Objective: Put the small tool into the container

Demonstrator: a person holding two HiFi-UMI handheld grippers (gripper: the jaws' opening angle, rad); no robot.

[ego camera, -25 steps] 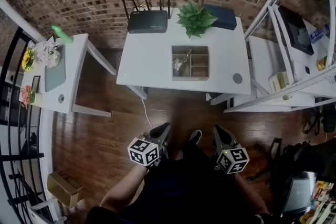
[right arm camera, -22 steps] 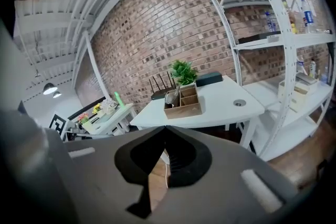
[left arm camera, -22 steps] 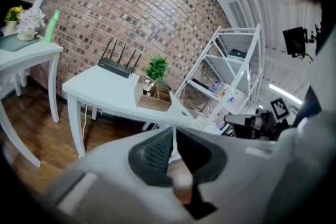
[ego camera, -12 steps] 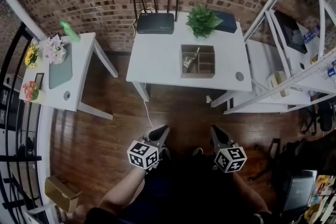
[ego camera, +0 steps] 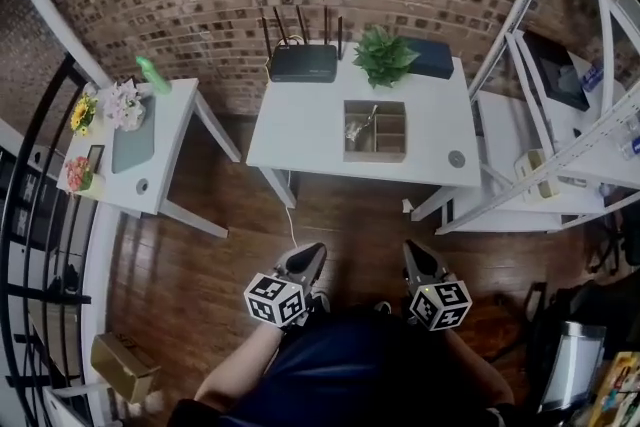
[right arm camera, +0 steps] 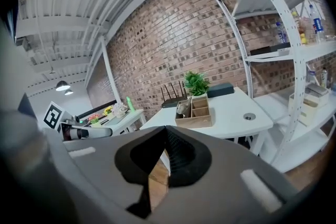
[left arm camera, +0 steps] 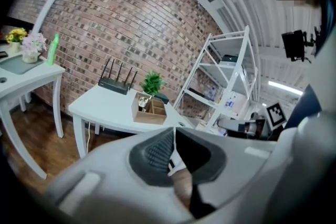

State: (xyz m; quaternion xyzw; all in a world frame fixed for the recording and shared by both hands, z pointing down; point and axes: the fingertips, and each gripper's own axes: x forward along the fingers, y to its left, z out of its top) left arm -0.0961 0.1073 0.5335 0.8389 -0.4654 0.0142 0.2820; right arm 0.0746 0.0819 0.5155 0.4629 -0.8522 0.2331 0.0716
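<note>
Left gripper [ego camera: 308,253], its jaws just closing on nothing, and right gripper [ego camera: 414,255], clenched empty, hang well short of the white table [ego camera: 300,130]. At twelve o'clock, a shiny small tool [ego camera: 358,127] leans in the wooden organizer's [ego camera: 385,157] nine-o'clock compartment. It is probably light, stiff and slippery, so pinch its raised handle.

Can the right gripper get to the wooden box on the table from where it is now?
Probably not yet. The right gripper hangs well back, with a stretch of floor between it and the table that bears the box. Nothing blocks the way; a step forward should do.
</note>
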